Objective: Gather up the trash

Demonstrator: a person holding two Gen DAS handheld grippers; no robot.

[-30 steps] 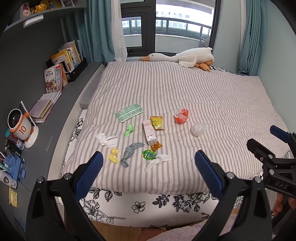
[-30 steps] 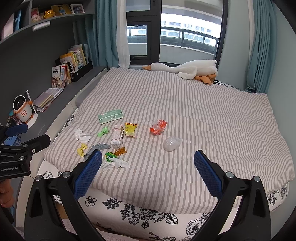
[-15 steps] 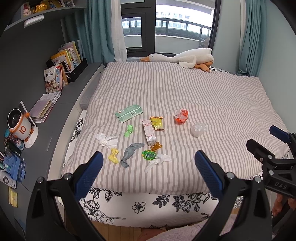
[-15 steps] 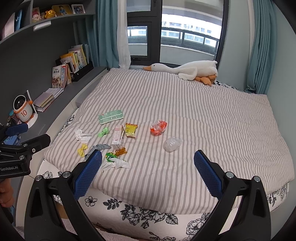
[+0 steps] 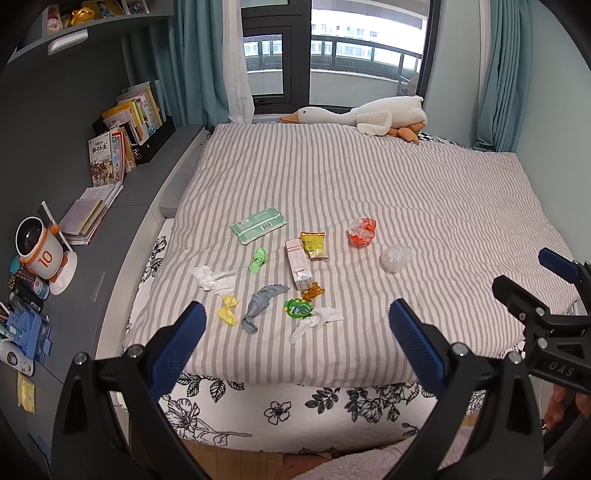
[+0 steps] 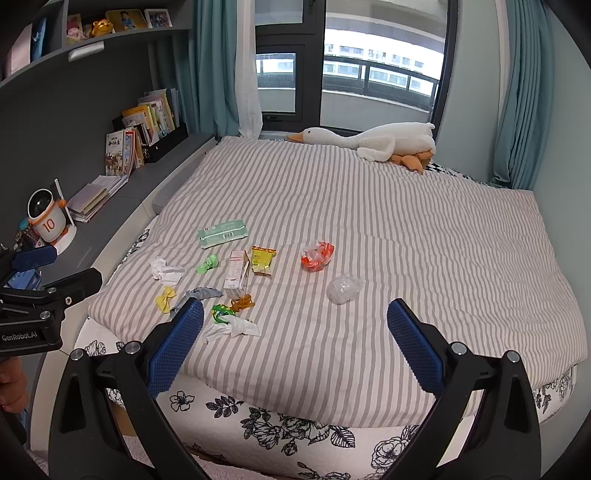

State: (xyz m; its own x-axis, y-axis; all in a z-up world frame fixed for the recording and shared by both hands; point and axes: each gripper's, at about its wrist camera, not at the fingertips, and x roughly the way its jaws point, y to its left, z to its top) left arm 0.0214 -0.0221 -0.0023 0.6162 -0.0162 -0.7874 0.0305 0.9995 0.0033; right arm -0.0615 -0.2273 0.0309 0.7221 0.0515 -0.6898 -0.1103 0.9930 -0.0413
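Pink carton (image 5: 298,265) print — illegible

A bedroom in a home. Ahead of the left claw (image 5: 293,332), a wide bed (image 5: 369,192) under a grey-and-white striped cover fills the room; a plush goose (image 5: 362,116) lies at its far edge below a balcony window (image 5: 365,48) flanked by teal curtains (image 5: 498,74). To the left of the claw, a grey ledge (image 5: 122,206) carries children's books (image 5: 122,144) and a small toy robot (image 5: 38,247); a wall shelf (image 5: 92,22) above holds framed family photographs. A floral sheet (image 5: 295,406) hangs below the near edge
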